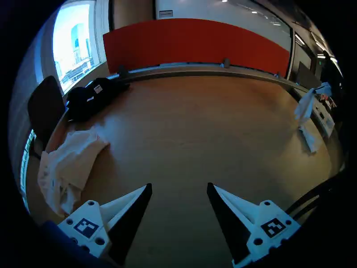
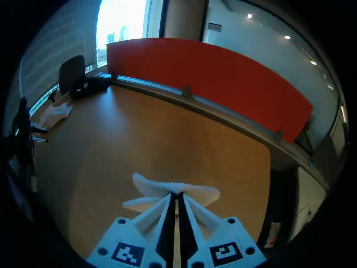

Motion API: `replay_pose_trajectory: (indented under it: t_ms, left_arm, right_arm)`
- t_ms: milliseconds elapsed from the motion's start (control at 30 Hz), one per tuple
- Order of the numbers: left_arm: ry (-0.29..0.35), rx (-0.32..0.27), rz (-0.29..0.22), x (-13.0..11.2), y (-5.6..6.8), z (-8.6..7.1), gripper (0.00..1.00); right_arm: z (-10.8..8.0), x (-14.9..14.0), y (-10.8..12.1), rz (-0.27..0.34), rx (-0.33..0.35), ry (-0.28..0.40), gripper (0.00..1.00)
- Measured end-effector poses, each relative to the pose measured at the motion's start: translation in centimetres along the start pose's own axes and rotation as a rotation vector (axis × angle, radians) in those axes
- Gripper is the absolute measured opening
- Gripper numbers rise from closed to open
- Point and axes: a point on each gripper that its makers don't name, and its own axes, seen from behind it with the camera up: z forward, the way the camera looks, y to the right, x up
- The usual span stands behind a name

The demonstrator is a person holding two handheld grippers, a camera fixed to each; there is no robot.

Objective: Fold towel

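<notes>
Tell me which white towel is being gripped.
The pinched towel, held by the shut right gripper; the crumpled towel lies untouched at the table edge near the black chair.

My left gripper [image 1: 179, 185] holds its two fingers spread wide, tips well apart, pointing forward and tilted a little downward. My right gripper [image 2: 176, 194] has its fingers drawn almost together, only a thin slit between them, and both tips pinch a fold of the white towel [image 2: 198, 193]
</notes>
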Motion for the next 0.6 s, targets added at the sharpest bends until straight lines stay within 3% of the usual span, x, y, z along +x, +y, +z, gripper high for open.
replay_pose_trajectory:
  t_ms: [300,600]
  left_arm:
    - [0.004,-0.007,0.006,0.2,0.2,-0.2,0.91]
    - [0.003,-0.016,0.015,0.0,0.4,-0.3,0.91]
  right_arm:
    - [-1.8,-2.9,0.3,0.035,-0.028,-0.023,0.05]
    - [-3.7,-8.1,0.7,0.104,-0.073,-0.074,0.05]
